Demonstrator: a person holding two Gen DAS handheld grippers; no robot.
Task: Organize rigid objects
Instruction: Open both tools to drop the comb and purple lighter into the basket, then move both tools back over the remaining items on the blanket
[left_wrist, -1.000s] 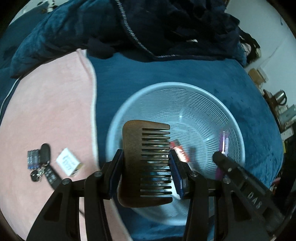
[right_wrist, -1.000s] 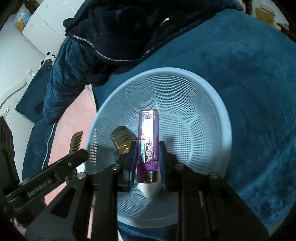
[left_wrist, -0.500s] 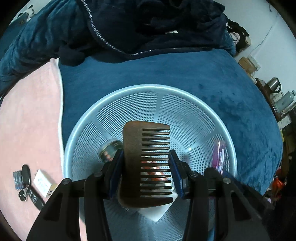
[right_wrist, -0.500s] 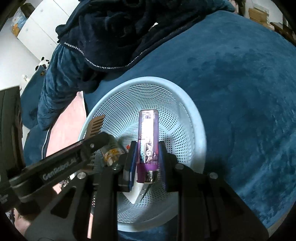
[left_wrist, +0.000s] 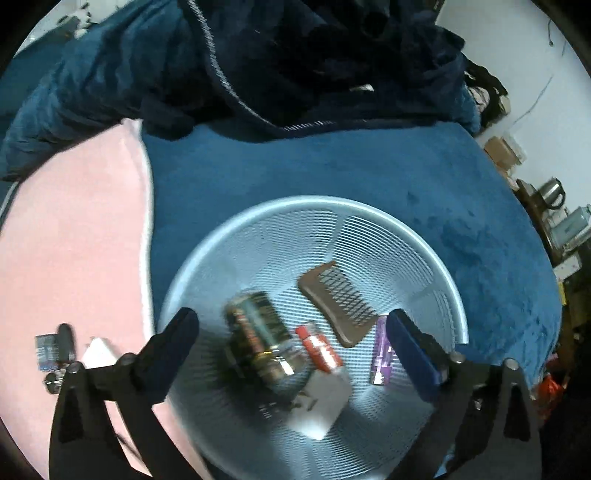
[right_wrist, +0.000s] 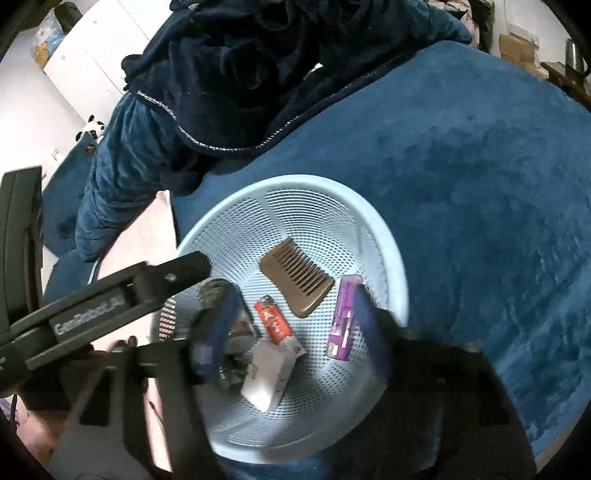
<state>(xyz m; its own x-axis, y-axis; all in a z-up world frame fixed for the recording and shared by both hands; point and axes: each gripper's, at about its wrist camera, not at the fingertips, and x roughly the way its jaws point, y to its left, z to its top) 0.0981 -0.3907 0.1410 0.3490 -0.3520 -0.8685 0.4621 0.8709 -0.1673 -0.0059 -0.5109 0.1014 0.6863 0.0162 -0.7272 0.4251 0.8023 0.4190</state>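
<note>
**Comb and purple lighter lie in the basket**

A soft blue blanket (left_wrist: 332, 177) covers the bed. A pink towel (left_wrist: 74, 240) lies on its left side. A dark blue robe (left_wrist: 258, 62) is piled at the far end. On the right, past the bed, stand a white wall and a kettle (left_wrist: 552, 192). On the towel, near the left edge, lie some keys and small things (left_wrist: 55, 350).

A pale blue basket (left_wrist: 369, 206) with many little holes sits on the blanket.

The left gripper (left_wrist: 291, 328) points down over the basket. Its jaws are opening wide, and nothing is gripped. The right gripper (right_wrist: 291, 314) also points down into the basket. Its jaws are opening too, and they hold nothing.

A brown comb (right_wrist: 295, 282) lies flat in the basket, at its far side. A purple lighter (right_wrist: 343, 319) lies just right of it, beside the right finger. A red lighter (right_wrist: 273, 319) lies in the middle. A dark tin (left_wrist: 258, 325) lies to the left, blurred. A white box (right_wrist: 267, 373) lies at the near side.
</note>
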